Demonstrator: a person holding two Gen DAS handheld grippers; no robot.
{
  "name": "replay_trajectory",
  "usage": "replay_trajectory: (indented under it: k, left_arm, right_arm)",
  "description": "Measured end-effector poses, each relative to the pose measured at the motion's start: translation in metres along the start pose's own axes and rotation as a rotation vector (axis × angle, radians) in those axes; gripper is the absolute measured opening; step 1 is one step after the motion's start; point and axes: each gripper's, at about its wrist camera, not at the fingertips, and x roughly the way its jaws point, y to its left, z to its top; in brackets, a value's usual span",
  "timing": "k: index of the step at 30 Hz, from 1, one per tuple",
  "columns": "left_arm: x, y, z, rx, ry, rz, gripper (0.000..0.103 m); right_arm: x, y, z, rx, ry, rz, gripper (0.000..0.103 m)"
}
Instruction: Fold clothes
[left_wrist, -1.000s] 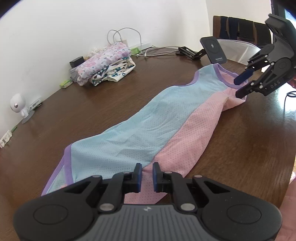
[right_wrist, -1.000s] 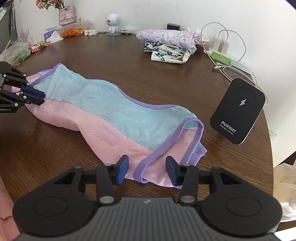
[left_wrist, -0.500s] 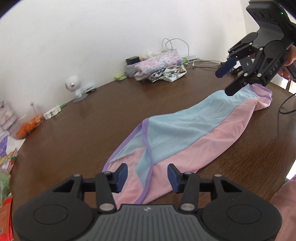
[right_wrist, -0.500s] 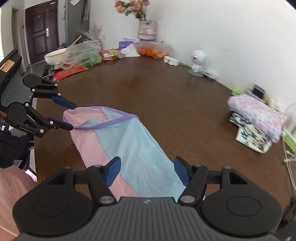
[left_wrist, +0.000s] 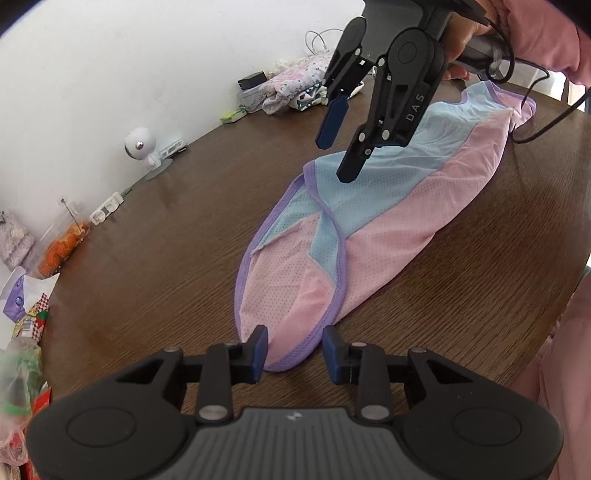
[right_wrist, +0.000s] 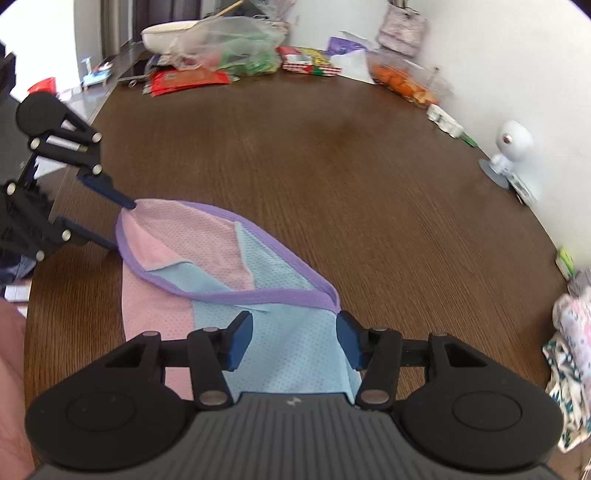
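Since half a second ago, right gripper (left_wrist: 340, 157) is swinging in from the far end and now hanging over the blue panel of the pink and blue garment (left_wrist: 373, 218), jaws apart, gripping nothing. Left gripper (left_wrist: 294, 349) is sitting at the near hem with jaws apart, the purple-trimmed edge lying between them, unclamped. Garment is lying stretched along the brown wooden counter (left_wrist: 166, 236), hem opening gaping toward the near side. In the right wrist view, left gripper (right_wrist: 123, 223) is showing at the left, fingertips touching the hem. White camera figure (left_wrist: 142, 149) is standing far left by the wall; folded clothes pile (left_wrist: 291, 86) is resting farther along.
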Motion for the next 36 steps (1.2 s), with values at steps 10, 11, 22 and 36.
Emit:
replay_trajectory:
  k: [10,11,22,36]
  left_arm:
    - [0.009,0.032,-0.003,-0.148,0.021,-0.088,0.020]
    - [0.009,0.035,-0.004,-0.168,0.024,-0.100,0.020]
    - [0.001,0.055,0.001,-0.255,0.004,-0.150,0.041]
    - [0.007,0.036,0.003,-0.156,-0.039,-0.029,0.024]
  right_arm:
    - [0.021,0.059,0.033,-0.337,-0.006,0.156,0.045]
    - [0.023,0.062,0.035,-0.351,0.000,0.163,0.038]
    - [0.030,0.056,0.044,-0.252,0.025,0.210,0.003]
    - [0.022,0.007,0.036,0.168,-0.071,0.327,0.003]
